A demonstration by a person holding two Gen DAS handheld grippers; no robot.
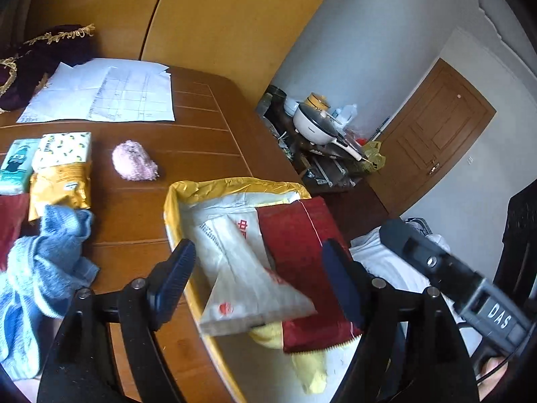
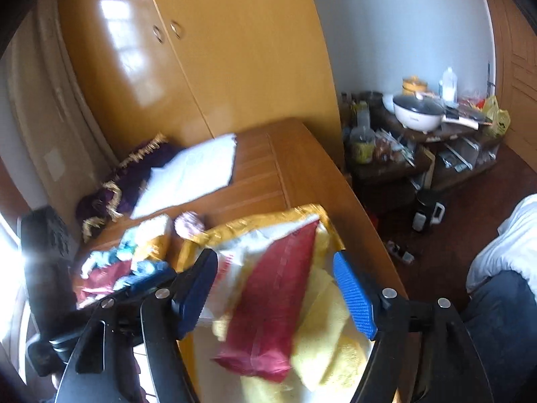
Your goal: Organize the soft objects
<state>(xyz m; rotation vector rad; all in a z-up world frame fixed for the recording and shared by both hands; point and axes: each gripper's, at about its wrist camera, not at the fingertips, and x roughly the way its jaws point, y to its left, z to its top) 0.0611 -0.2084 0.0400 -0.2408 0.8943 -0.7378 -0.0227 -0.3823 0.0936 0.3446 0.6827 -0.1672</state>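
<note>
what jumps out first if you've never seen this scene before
A yellow-lined container at the wooden table's near edge, heaped with a dark red packet, a white plastic pack and yellow cloth. Both the left gripper and right gripper hang open over it. Further left lie a pink fluffy ball and crumpled blue cloth.

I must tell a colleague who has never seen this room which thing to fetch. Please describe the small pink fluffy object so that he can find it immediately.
Start at the brown wooden table before the yellow-orange wardrobe. The small pink fluffy ball lies alone on bare wood, between the white packet with yellow spots and the yellow-rimmed container. It is the only round, fuzzy pink thing; its neighbours are flat packets.
</note>
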